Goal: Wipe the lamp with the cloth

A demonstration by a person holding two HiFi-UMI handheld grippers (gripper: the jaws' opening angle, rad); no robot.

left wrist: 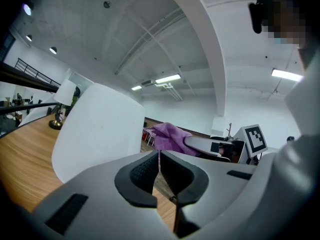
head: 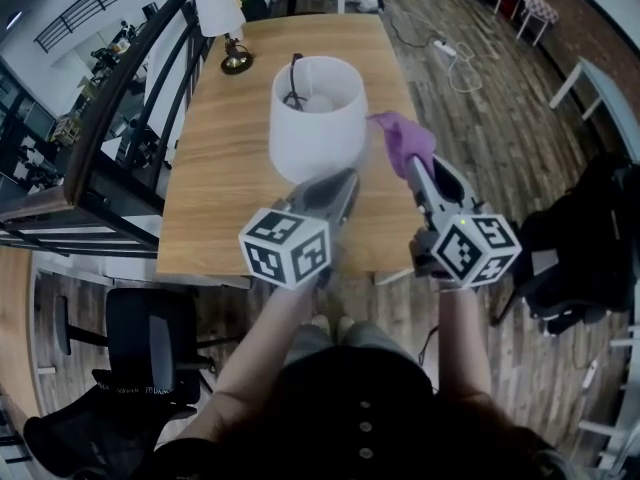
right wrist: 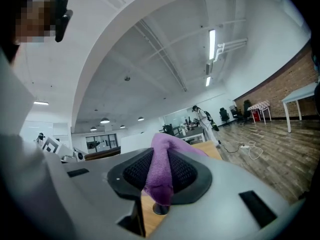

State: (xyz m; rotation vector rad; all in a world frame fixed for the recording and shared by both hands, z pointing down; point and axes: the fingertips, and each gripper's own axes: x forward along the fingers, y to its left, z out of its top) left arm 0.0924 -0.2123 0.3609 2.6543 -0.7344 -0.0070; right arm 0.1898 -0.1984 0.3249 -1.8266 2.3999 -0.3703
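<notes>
A white lamp shade [head: 315,116] stands on the wooden table [head: 215,168], seen from above with its bulb inside. In the left gripper view the white lamp shade [left wrist: 97,131] fills the left. My right gripper [head: 412,164] is shut on a purple cloth [head: 403,140], held just right of the shade's rim. That cloth [right wrist: 162,171] bulges between the black pads in the right gripper view, and the purple cloth [left wrist: 171,138] also shows beyond the left jaws. My left gripper [head: 345,180] is shut with nothing in it, right below the shade's near side.
A second, smaller lamp [head: 224,25] with a brass base stands at the table's far left corner. A black railing [head: 110,108] runs along the table's left side. A black chair [head: 150,343] sits at lower left, and a power strip with cable [head: 447,53] lies on the floor at right.
</notes>
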